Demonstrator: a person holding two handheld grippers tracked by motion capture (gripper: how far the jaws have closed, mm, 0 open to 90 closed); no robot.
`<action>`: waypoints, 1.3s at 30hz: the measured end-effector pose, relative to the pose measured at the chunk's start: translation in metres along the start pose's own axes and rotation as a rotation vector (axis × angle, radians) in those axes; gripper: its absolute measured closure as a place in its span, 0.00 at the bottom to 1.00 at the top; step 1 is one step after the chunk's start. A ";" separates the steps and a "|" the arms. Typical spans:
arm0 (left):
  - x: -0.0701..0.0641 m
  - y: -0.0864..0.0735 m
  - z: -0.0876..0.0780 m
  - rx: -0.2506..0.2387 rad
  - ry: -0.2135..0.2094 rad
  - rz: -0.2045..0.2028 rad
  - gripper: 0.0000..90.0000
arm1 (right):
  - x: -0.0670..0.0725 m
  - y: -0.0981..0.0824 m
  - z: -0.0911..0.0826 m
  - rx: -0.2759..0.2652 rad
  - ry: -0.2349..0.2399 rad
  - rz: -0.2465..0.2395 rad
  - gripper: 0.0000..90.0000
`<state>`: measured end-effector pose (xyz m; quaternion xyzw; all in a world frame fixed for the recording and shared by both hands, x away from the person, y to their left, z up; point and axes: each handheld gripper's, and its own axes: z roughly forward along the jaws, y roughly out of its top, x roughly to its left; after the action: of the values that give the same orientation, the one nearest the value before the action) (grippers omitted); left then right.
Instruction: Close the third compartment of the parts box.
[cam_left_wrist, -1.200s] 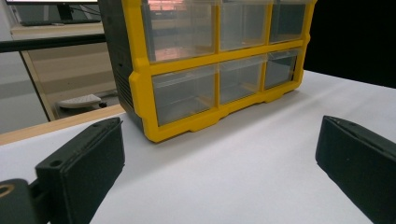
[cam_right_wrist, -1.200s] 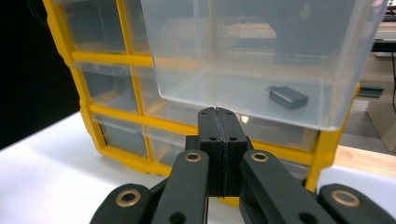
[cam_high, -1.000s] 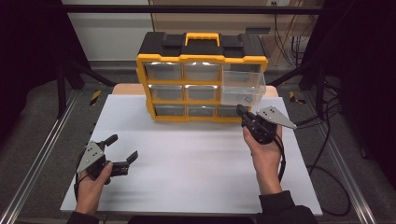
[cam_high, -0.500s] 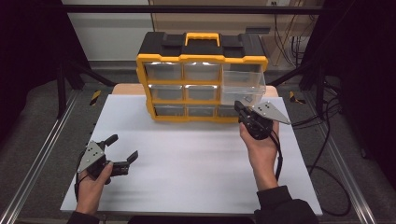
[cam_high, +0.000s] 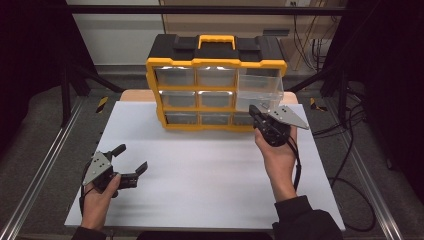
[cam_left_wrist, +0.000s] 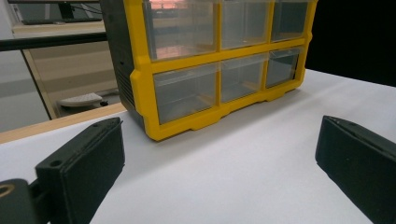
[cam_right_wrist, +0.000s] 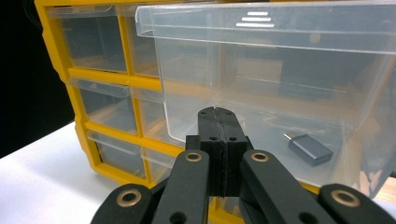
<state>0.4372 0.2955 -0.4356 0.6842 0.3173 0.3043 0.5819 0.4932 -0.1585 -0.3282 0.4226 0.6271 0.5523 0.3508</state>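
Right tongs (cam_right_wrist: 218, 122) closed, empty, tips just before the pulled-out clear drawer (cam_right_wrist: 280, 88) of the yellow organizer (cam_high: 216, 90). Drawer juts toward the tongs, long axis front to back. Grey adapter (cam_right_wrist: 310, 148) lies inside, right of the tips, behind the drawer wall. Left tongs (cam_high: 131, 164) open, empty, well apart, low over the worktop (cam_high: 210, 175).

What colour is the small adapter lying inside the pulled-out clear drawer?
Grey small adapter, best seen in the right gripper view.
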 end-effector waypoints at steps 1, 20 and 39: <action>0.000 0.000 0.000 -0.001 0.000 0.001 0.01 | 0.000 0.001 0.001 0.000 0.000 0.003 1.00; -0.001 0.000 0.002 0.005 -0.005 0.012 0.01 | 0.001 0.008 0.005 0.028 0.009 -0.010 1.00; 0.001 0.001 0.001 -0.004 -0.008 0.007 0.01 | -0.003 0.009 0.003 0.005 -0.036 0.010 1.00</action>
<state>0.4386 0.2950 -0.4345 0.6853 0.3117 0.3044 0.5835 0.4986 -0.1596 -0.3201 0.4366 0.6200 0.5447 0.3582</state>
